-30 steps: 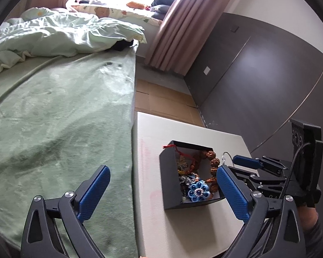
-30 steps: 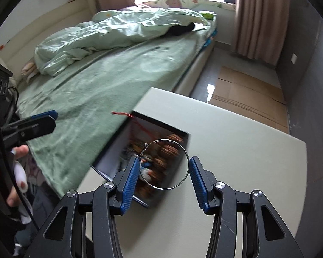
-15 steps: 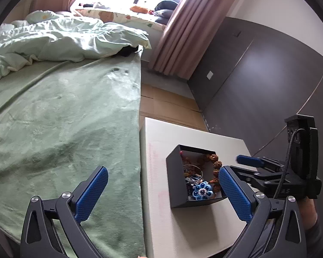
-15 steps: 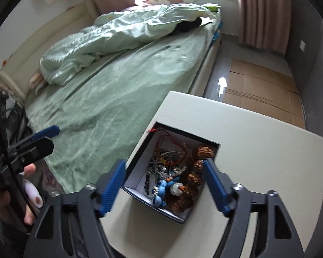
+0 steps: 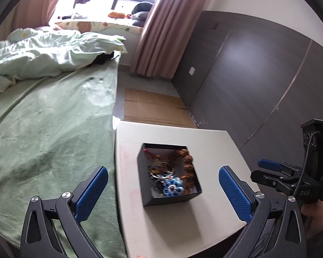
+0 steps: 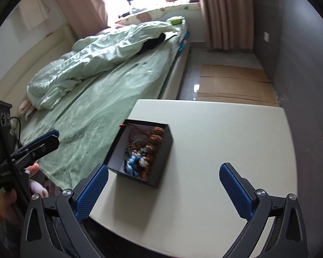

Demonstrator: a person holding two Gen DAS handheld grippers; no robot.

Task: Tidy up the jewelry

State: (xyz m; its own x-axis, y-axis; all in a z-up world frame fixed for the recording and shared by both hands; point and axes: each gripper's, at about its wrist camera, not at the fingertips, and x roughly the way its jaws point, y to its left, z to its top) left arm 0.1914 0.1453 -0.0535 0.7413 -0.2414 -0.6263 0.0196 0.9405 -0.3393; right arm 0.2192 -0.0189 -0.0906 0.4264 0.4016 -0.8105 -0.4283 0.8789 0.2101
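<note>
A black open box (image 5: 144,172) (image 6: 164,150) sits on a cream table (image 5: 172,225) (image 6: 226,139). It holds a heap of jewelry: a silver hoop (image 5: 161,169), a blue flower piece (image 5: 172,186), brown bead bracelets (image 5: 188,165) (image 6: 156,137) and a red cord (image 5: 150,153). My left gripper (image 5: 162,195) is open and empty, above and short of the box. My right gripper (image 6: 163,195) is open and empty, raised near the table's front edge; it also shows in the left wrist view (image 5: 269,165).
A bed with a green blanket (image 5: 43,129) (image 6: 109,99) runs along the table's left side. Flat cardboard (image 5: 152,109) (image 6: 232,86) lies on the floor beyond the table. A dark wall panel (image 5: 258,81) stands to the right.
My right gripper opened and let the silver hoop fall into the box, then pulled back and up. My left gripper also drew back from the box.
</note>
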